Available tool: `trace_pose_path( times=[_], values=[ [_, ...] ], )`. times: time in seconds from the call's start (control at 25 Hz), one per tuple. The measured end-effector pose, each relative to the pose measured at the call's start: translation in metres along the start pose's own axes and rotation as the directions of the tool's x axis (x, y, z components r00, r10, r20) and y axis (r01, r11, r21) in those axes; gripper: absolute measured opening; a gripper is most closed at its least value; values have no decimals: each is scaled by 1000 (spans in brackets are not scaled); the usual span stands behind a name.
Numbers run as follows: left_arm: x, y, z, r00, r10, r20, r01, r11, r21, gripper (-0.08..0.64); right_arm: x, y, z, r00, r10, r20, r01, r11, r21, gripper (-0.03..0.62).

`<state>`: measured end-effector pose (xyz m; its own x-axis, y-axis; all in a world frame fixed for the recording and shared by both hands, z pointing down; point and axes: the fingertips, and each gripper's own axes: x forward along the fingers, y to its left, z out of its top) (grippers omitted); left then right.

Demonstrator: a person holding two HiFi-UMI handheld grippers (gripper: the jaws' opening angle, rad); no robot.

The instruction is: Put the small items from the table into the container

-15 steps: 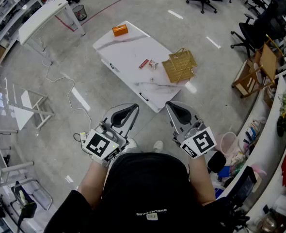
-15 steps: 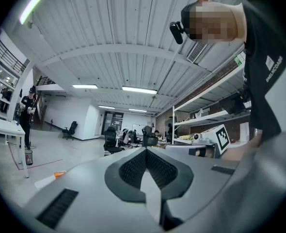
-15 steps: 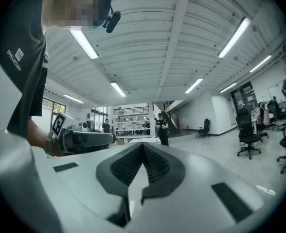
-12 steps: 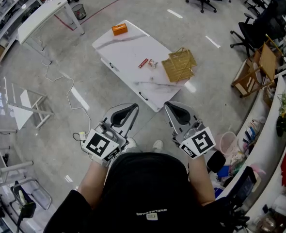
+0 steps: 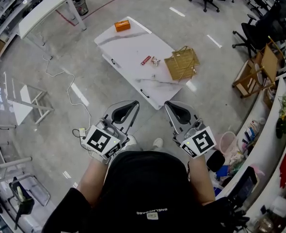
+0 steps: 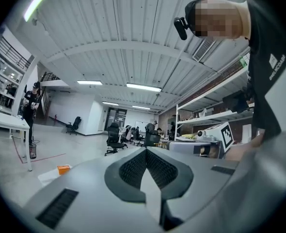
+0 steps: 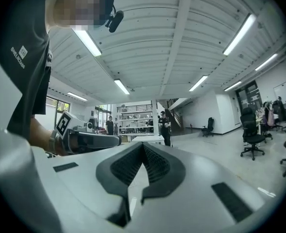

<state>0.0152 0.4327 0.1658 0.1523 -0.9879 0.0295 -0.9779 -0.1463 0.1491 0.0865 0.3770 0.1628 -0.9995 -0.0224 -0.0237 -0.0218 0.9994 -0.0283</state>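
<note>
Shifted slightly toward the top of the head view, the white table (image 5: 128, 50) carries the wire container (image 5: 182, 64) at its right end, with small items (image 5: 150, 60) just left of it. The left gripper (image 5: 128, 108) and right gripper (image 5: 174, 109) sit lower centre. In the left gripper view the jaws are together and empty. The right gripper view shows the same.

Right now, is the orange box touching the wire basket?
Apart. The head view shows the orange box at one table corner, the wire basket at the other end, bare top between.

Two tools (image 5: 134, 103) (image 5: 167, 103), one basket (image 5: 182, 63), three small items (image 5: 122, 25) (image 5: 145, 60) (image 5: 155, 61).
</note>
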Motion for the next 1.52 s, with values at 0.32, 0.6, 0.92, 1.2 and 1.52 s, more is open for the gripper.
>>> trace_pose_path(
  times=[0.32, 0.6, 0.92, 1.2, 1.52],
  values=[
    [-13, 18, -4, 999, -18, -26, 18, 1000, 4, 5, 21, 5, -7, 1000, -26, 3, 26, 999, 46, 0],
    [-31, 48, -2, 1000, -24, -14, 24, 1000, -17, 5, 47, 19, -10, 999, -33, -14, 34, 999, 39, 0],
    [-41, 73, -9, 999, -52, -8, 52, 998, -36, 5, 70, 27, -23, 996, -74, -44, 76, 997, 26, 0],
    [-20, 91, -25, 999, -35, -37, 32, 997, -65, 5, 76, -6, -39, 994, -100, -50, 104, 992, 73, 0],
    [48, 113, -21, 999, 6, -50, -9, 998, -58, 5, 93, -83, -38, 996, -70, -47, 73, 995, 67, 0]
  ],
)
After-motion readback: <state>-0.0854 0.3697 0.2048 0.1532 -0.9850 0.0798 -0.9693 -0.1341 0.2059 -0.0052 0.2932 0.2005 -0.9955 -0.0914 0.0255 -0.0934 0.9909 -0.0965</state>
